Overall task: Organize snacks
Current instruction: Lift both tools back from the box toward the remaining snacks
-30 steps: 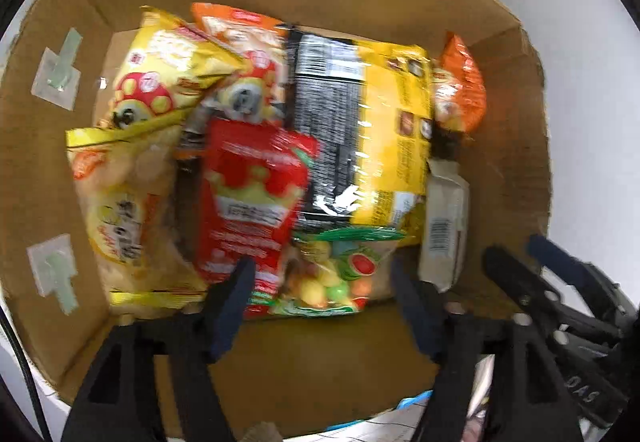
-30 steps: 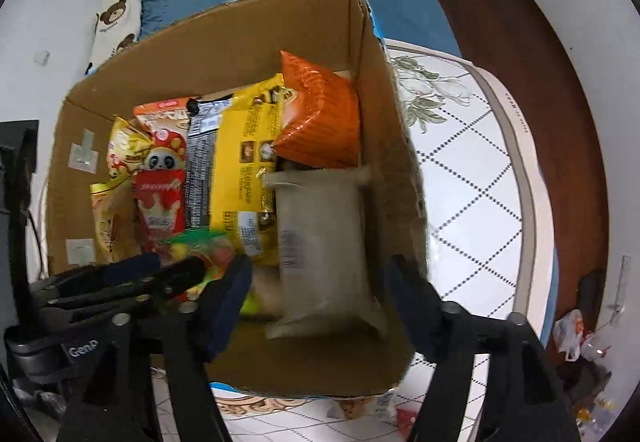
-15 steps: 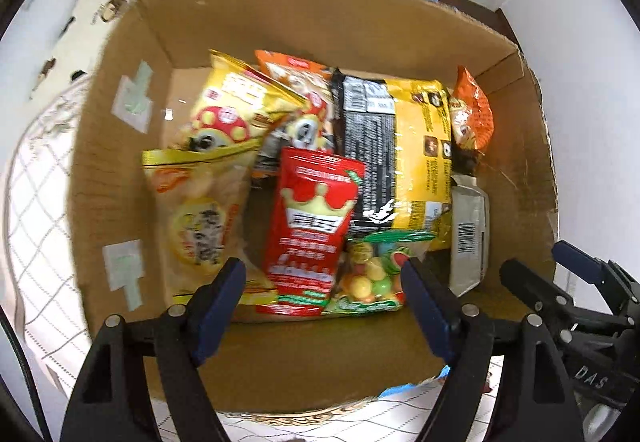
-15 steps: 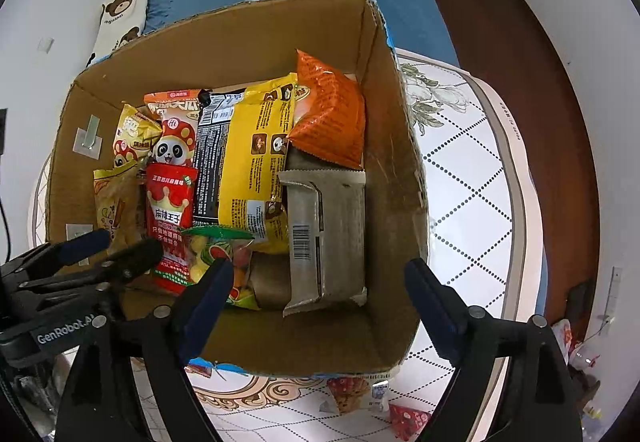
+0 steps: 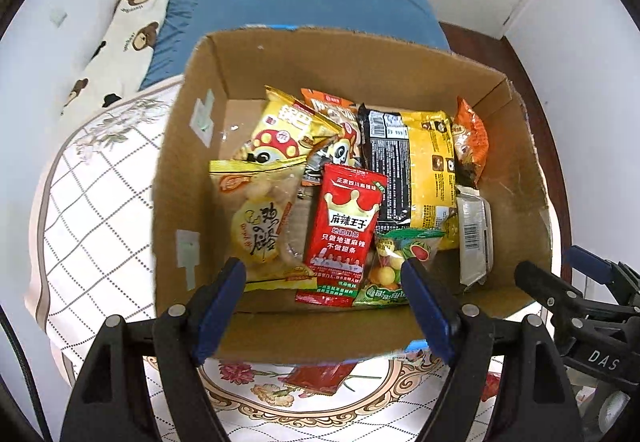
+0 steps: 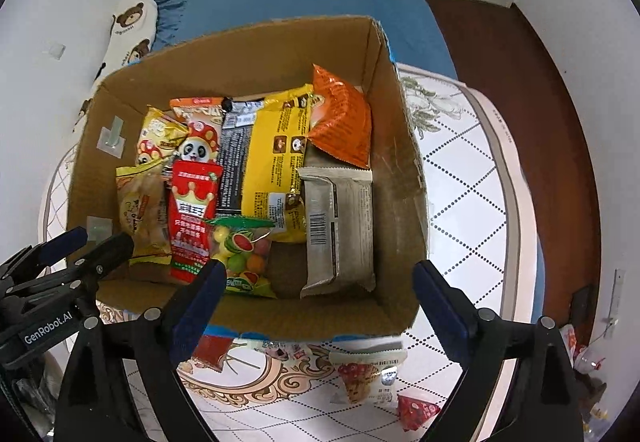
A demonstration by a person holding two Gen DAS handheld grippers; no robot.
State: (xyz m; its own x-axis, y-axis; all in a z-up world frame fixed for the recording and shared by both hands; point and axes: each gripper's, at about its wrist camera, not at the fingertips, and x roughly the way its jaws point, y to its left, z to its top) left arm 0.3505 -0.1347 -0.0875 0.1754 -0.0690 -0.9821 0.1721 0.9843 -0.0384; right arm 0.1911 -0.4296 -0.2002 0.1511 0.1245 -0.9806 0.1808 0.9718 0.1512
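Patterned tablecloth fills the lower frame where a small snack packet (image 6: 366, 378) lies below the cardboard box (image 6: 394, 178), probably light and crinkly, best pinched by its sealed edge with my right gripper (image 6: 320, 306), both claws gaping empty.

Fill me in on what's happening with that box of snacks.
A person holding two grippers is sorting snacks into a cardboard box on a patterned cloth. Both the left gripper and the right gripper are open and empty above the box's near edge. Packets fill the box, among them a red crown packet and a grey bar. A few small packets lie outside on the cloth.
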